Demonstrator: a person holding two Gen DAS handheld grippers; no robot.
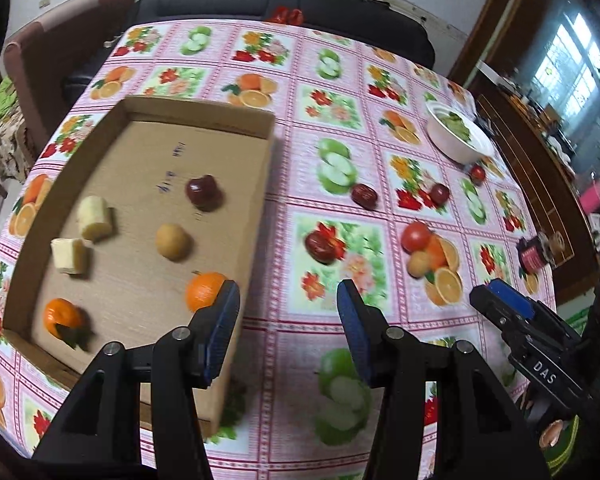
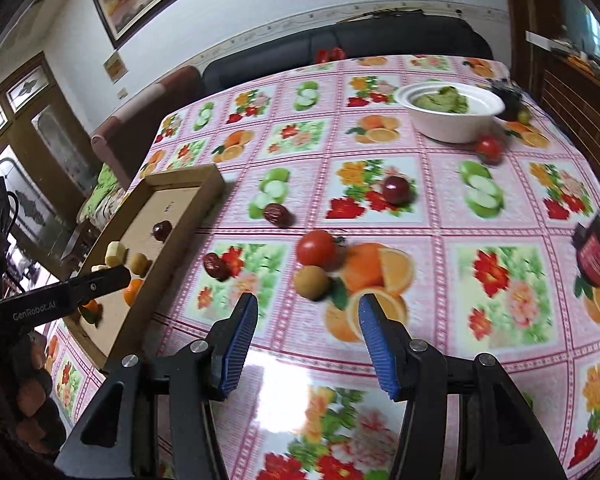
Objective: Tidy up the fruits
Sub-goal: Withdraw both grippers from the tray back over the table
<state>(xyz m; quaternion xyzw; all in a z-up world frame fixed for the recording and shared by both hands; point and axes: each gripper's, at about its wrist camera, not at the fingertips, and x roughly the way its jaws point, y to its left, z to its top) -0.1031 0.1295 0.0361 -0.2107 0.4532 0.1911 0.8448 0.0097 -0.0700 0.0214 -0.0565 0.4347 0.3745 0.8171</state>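
A shallow cardboard box (image 1: 256,196) (image 2: 204,196) lies on the table's left side. It holds two oranges (image 1: 204,291), a dark red fruit (image 1: 202,192), a brown kiwi (image 1: 173,241) and two pale banana pieces (image 1: 95,217). Loose on the fruit-print cloth are a tomato (image 2: 315,247) (image 1: 416,236), a kiwi (image 2: 311,281) (image 1: 419,263), two dates (image 2: 277,213) (image 2: 216,266), a dark red fruit (image 2: 396,190) and a small tomato (image 2: 489,147). My left gripper (image 1: 288,308) is open and empty beside the box's right wall. My right gripper (image 2: 308,320) is open and empty, just short of the kiwi.
A white bowl (image 2: 452,126) (image 1: 452,144) with green food stands at the far right. A dark jar (image 2: 598,248) stands at the right edge. A dark sofa (image 1: 260,0) and a brown chair (image 1: 56,44) are beyond the table.
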